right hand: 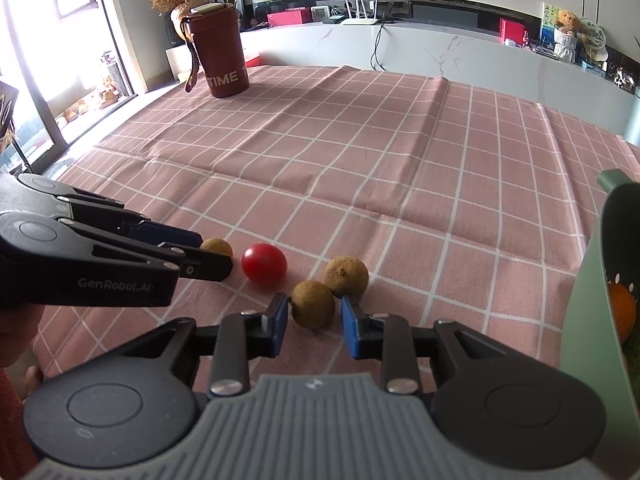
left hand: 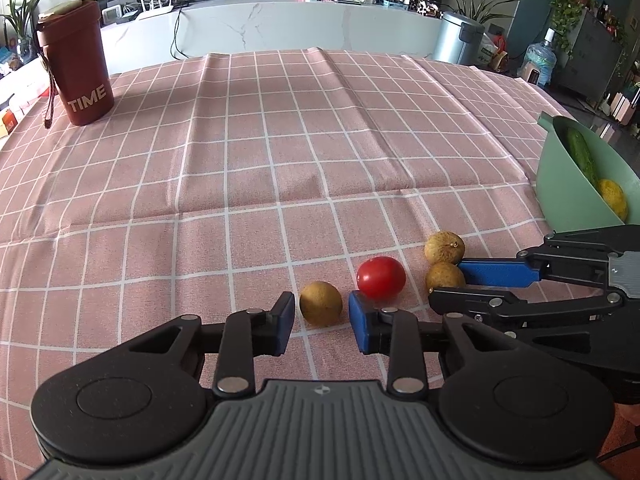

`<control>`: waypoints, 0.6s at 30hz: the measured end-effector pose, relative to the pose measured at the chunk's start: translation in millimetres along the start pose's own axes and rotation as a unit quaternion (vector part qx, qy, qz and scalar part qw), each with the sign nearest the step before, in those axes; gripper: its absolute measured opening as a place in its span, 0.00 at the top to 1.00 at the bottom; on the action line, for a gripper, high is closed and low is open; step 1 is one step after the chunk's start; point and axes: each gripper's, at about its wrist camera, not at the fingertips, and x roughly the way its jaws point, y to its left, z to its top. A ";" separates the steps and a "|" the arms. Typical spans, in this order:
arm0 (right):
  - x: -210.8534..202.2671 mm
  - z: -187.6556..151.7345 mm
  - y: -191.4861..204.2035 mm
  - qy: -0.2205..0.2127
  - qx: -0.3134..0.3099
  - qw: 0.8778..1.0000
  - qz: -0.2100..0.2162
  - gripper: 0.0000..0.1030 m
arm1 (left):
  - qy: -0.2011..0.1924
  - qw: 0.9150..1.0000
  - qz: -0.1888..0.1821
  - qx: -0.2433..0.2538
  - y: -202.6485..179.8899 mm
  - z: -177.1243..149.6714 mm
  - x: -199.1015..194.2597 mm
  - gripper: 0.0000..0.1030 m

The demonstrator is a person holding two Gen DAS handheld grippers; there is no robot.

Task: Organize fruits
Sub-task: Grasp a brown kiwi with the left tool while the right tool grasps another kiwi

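Three brown longans and a red cherry tomato [left hand: 381, 278] lie on the pink checked tablecloth. My left gripper [left hand: 321, 317] is open around the left longan [left hand: 321, 303], its pads not touching it. My right gripper [right hand: 314, 322] is open around the near longan [right hand: 312, 303], which also shows in the left wrist view [left hand: 444, 277]. The third longan [right hand: 346, 275] lies just behind it. The tomato [right hand: 264, 263] sits between the two grippers. A green bowl [left hand: 568, 200] at the right holds a cucumber [left hand: 581, 154] and a yellow fruit [left hand: 613, 197].
A dark red cup marked TIME [left hand: 80, 76] stands at the far left of the table. The green bowl's wall [right hand: 588, 280] is close to my right gripper's right side. The tablecloth [left hand: 280, 140] has creases. A white counter lies beyond the table.
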 end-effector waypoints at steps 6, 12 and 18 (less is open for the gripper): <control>2.9 0.0 -0.7 0.005 0.001 1.000 0.001 0.78 | 0.001 1.000 -0.002 0.005 -0.3 -0.9 1.7 0.72; 3.0 -0.4 1.1 0.006 -0.006 1.000 0.001 0.81 | -0.001 1.000 0.006 0.014 -3.1 -2.2 -0.4 0.75; -10.2 -0.3 1.0 0.002 0.002 1.000 0.008 0.81 | -0.019 0.999 -0.006 0.033 -13.2 -1.2 -20.8 0.75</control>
